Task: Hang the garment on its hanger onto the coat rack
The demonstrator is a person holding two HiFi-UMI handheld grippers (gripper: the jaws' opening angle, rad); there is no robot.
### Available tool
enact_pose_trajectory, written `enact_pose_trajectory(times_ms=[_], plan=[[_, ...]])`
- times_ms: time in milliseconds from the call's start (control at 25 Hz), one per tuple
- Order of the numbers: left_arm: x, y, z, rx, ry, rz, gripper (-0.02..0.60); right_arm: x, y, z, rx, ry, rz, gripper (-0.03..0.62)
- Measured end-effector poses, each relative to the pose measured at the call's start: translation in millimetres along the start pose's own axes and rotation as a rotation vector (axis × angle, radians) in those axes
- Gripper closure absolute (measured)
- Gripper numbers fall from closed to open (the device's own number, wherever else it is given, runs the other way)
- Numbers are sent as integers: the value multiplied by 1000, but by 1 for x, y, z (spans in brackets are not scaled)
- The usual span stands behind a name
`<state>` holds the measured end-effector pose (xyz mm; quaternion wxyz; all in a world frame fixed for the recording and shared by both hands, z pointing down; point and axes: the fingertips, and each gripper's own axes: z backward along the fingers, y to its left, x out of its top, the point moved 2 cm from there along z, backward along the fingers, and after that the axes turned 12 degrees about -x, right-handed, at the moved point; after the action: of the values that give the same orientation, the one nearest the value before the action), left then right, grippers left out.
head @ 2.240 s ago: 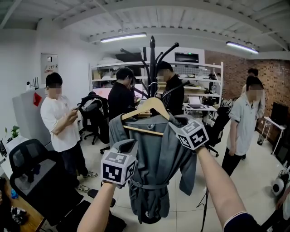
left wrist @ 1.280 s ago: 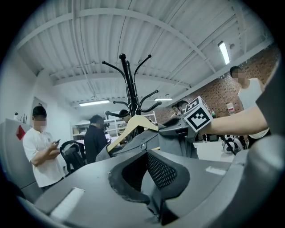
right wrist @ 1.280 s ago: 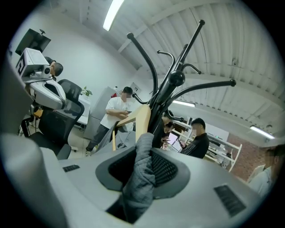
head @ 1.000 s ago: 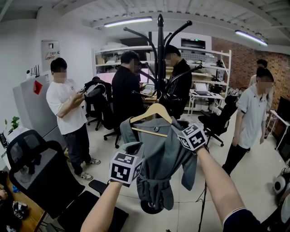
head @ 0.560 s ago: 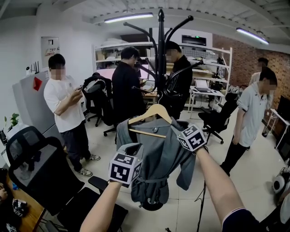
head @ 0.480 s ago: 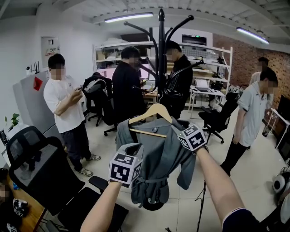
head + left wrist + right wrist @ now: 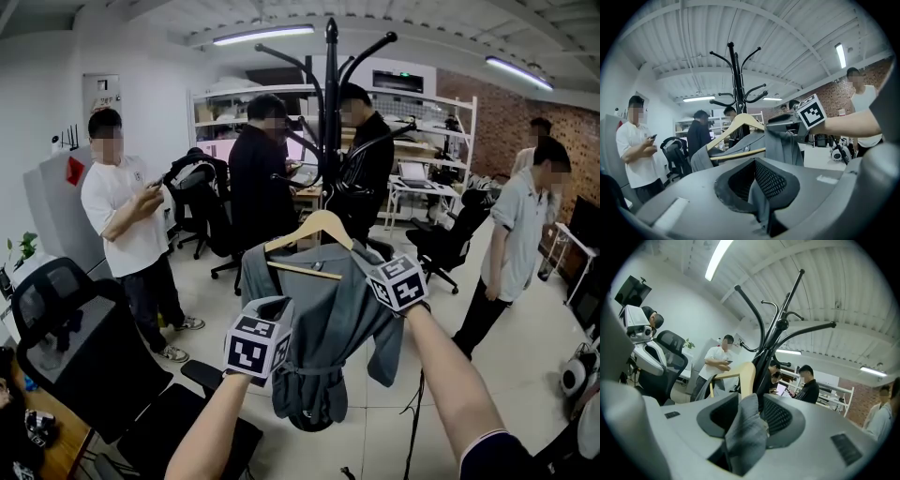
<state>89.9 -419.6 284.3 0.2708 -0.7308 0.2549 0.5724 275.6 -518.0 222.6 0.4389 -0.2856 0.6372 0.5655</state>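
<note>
Release stage, by judgement. Grey belted fabric garment is draped on a light wooden hanger, which is held up directly in front of the pole of the black metal branching coat rack. The hanger's hook is not made out against the dark pole, so seating on a rack arm cannot be confirmed.

Right gripper: jaws have just been opening and are spread wide. A bunched fold of the grey cloth, near the hanger's right end, lies loose between them.

Left gripper: jaws are closed on a thin fold of the cloth, low on the garment's left side, below the hanger bar.

Next move, as judged: hook seating is to be checked, then the left fold is to be let go. Both grippers are to be drawn back without the cloth being dragged or the hanger knocked off.
</note>
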Motion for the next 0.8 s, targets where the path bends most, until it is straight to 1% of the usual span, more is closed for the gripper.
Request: enact_pose_trajectory(times_ms=[200, 320, 400, 480, 520, 560, 600, 680, 800], plan=[[-10, -6, 5, -4, 11, 14, 578, 3, 10, 35, -15, -43, -3, 408], [-18, -11, 9, -6, 6, 38, 578, 1, 30, 67, 36, -67, -37, 442], [-27, -16, 13, -16, -1, 68, 578, -9, 49, 88, 91, -60, -99, 459], [-35, -22, 17, -41, -15, 107, 579, -19, 69, 110, 133, -52, -187, 472], [-38, -25, 20, -54, -24, 126, 580, -23, 78, 121, 148, -49, -229, 530], [-41, -29, 23, -64, -32, 142, 580, -27, 87, 133, 164, -45, -267, 546], [-44, -33, 26, -71, -40, 154, 580, -29, 95, 143, 182, -39, -302, 546], [-49, -41, 30, -87, -53, 174, 580, -33, 109, 160, 216, -26, -364, 585], [-55, -58, 29, -118, -45, 189, 580, -42, 124, 174, 250, -5, -436, 588]])
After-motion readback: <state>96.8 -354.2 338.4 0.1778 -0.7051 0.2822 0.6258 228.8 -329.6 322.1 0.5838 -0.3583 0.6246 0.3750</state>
